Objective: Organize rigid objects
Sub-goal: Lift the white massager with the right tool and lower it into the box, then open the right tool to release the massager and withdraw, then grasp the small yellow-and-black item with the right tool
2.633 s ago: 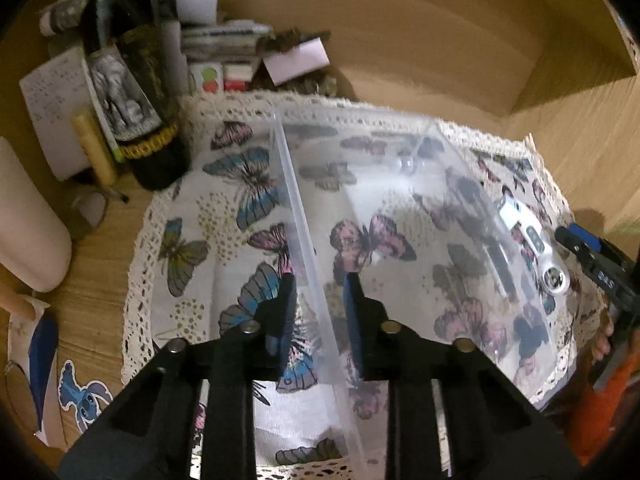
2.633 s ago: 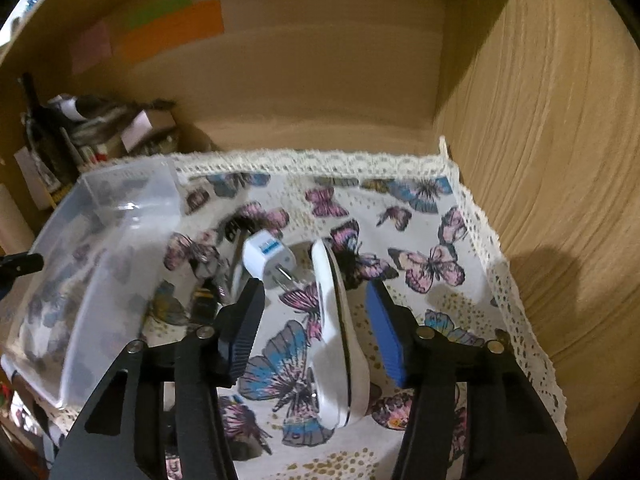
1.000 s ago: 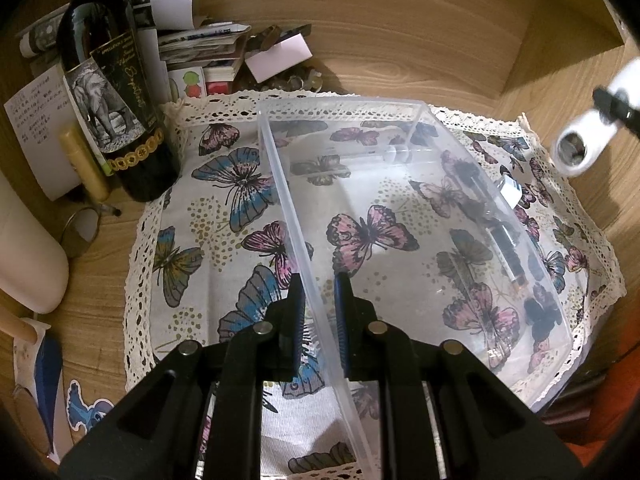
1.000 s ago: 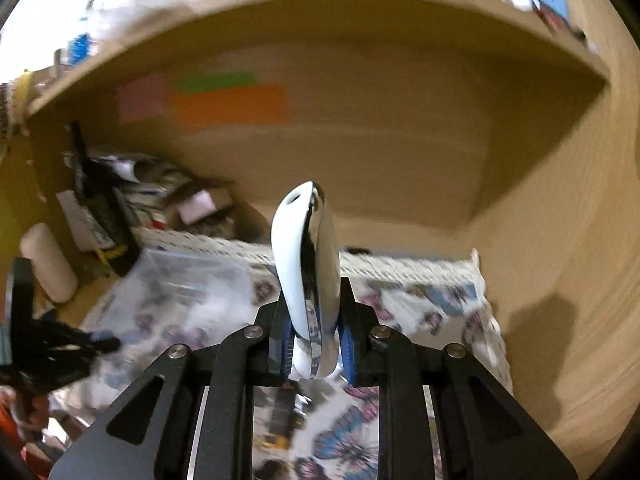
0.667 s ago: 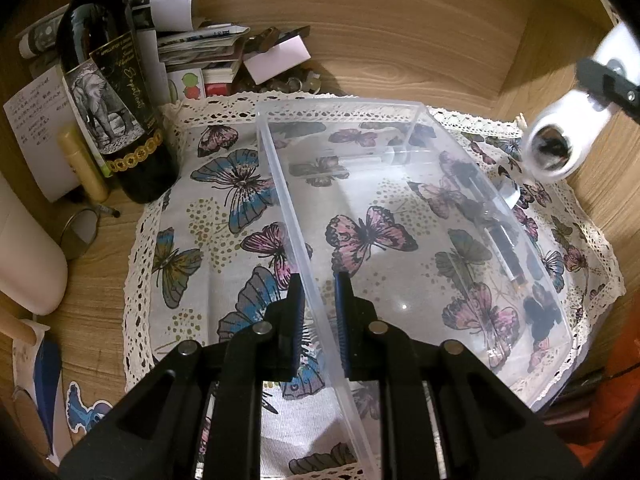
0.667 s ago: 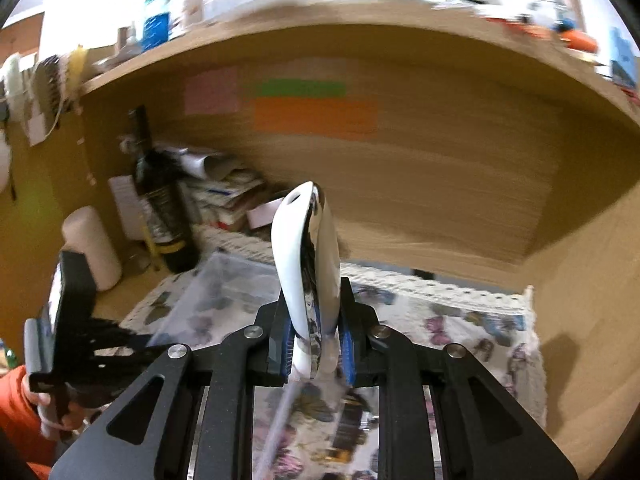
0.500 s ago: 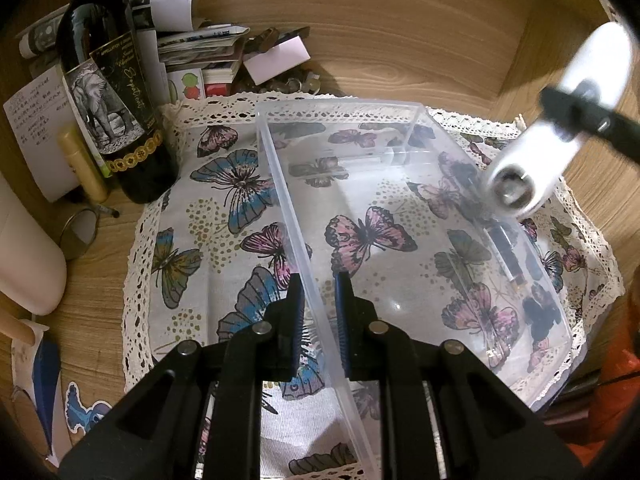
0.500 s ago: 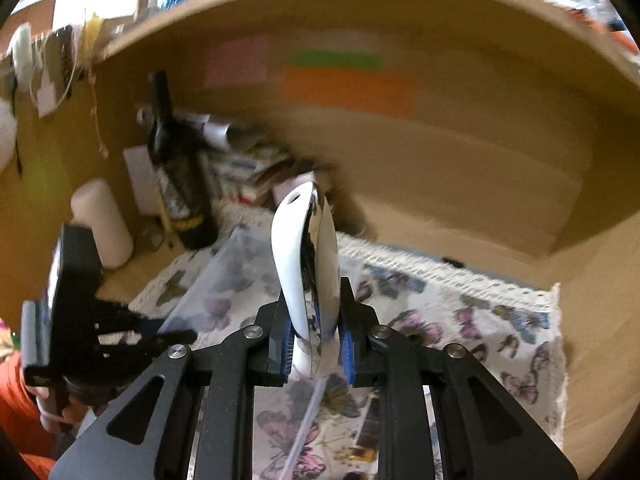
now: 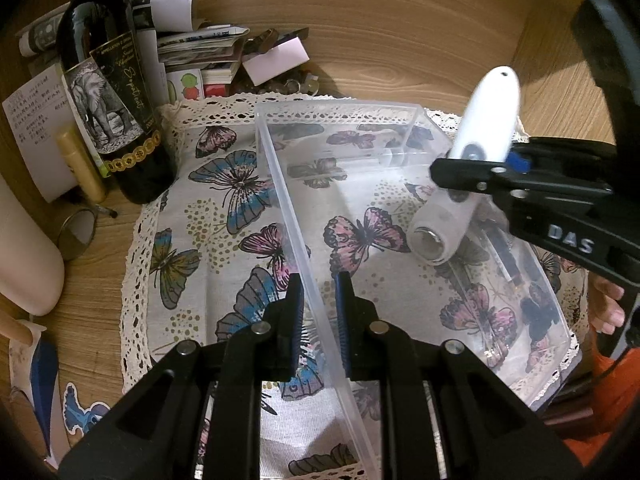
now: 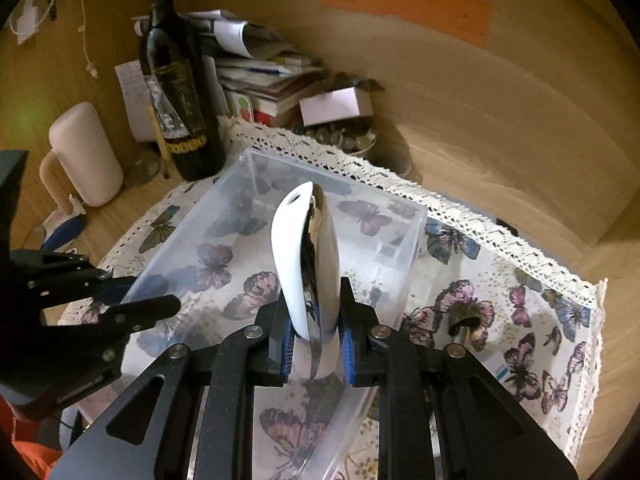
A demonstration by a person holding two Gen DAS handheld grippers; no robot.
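A: Nearest in the left wrist view, the left gripper is clamped on the near long wall of the clear rectangular plastic bin, exactly as a second ago; it steadies the bin on the butterfly-print cloth with lace edging

B: And what has changed?

A: The right gripper, pads pressed on the white elongated plastic device with a chrome strip, has swung in from the far right wall and come down; the device now hangs over the bin's open interior, above its floor, nose towards the far wall. Judged from this, transport is nearly done and only lowering and release remain

B: Anything else in the bin?

A: A dark slim item lies along the right wall, too indistinct to name. Beyond the bin stand a dark glass wine bottle with an elephant label and a stack of papers, well apart from the work
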